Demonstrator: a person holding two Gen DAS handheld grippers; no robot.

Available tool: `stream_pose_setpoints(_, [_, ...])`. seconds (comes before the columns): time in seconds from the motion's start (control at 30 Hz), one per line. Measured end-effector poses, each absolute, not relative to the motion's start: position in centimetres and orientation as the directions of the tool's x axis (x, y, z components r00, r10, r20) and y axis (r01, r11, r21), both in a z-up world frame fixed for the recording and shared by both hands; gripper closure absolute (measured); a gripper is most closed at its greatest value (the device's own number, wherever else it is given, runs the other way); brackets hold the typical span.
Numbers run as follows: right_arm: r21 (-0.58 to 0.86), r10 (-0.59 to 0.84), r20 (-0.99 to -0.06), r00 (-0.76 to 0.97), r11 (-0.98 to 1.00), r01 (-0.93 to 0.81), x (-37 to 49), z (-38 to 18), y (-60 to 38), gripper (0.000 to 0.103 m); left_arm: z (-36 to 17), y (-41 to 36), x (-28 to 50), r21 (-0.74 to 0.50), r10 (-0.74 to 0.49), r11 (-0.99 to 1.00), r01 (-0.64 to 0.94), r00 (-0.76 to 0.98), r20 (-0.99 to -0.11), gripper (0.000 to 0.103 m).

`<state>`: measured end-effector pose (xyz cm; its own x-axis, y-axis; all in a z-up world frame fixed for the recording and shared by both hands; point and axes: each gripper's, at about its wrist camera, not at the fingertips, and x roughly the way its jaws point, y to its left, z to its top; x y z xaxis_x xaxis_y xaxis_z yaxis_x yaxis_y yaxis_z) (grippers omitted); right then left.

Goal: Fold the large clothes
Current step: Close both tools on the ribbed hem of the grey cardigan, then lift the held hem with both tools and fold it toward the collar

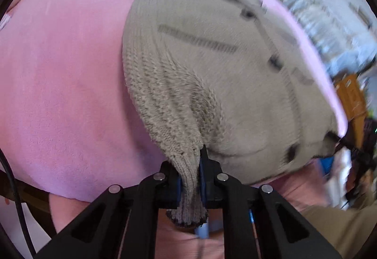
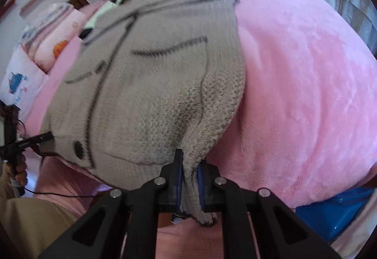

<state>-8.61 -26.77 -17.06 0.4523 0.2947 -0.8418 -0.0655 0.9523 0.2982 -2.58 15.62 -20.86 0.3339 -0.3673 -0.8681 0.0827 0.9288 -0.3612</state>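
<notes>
Both my grippers pinch the hem corners of a knit cardigan on the bed.

Left wrist: my left gripper point(image 1: 190, 179) is clamped on the grey cardigan point(image 1: 212, 66), which lies across the pink blanket point(image 1: 61, 84).
Right wrist: my right gripper point(image 2: 189, 179) grips the opposite corner. The knit looks soft, stretchy and weighty; corners seem the best hold.

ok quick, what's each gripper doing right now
left gripper: closed on the grey knit cardigan, near its hem.
right gripper: closed on the same cardigan, at another spot near its hem.
</notes>
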Motion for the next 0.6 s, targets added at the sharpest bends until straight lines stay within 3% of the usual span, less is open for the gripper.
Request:
stream_pose_setpoints(0.13, [0.362,0.351,-0.736,0.579,0.927,-0.101,-7.0,-10.9,-27.4,0.094,-14.7,16.2,-0.8,-0.469,-0.443,0.881,0.064,0.458,-0.77,0.094])
stream_pose_setpoints(0.3, [0.4,0.352,-0.636,0.687,0.911,-0.097,-1.7,-5.4,-28.5,0.095,-9.3,16.7,4.4,-0.51,-0.438,0.86,0.027,0.553,-0.709,0.094])
stream_pose_setpoints(0.47, [0.433,0.324,-0.592,0.738,0.9,-0.047,6.8,-3.1,-30.1,0.095,-7.1,17.5,13.8,-0.5,-0.38,0.865,-0.035,0.603,-0.701,0.094])
stream_pose_setpoints(0.6, [0.428,0.275,-0.616,0.738,0.903,0.021,14.6,-3.8,-30.8,0.095,-8.1,17.3,22.3,-0.489,-0.349,0.868,-0.084,0.598,-0.721,0.094])
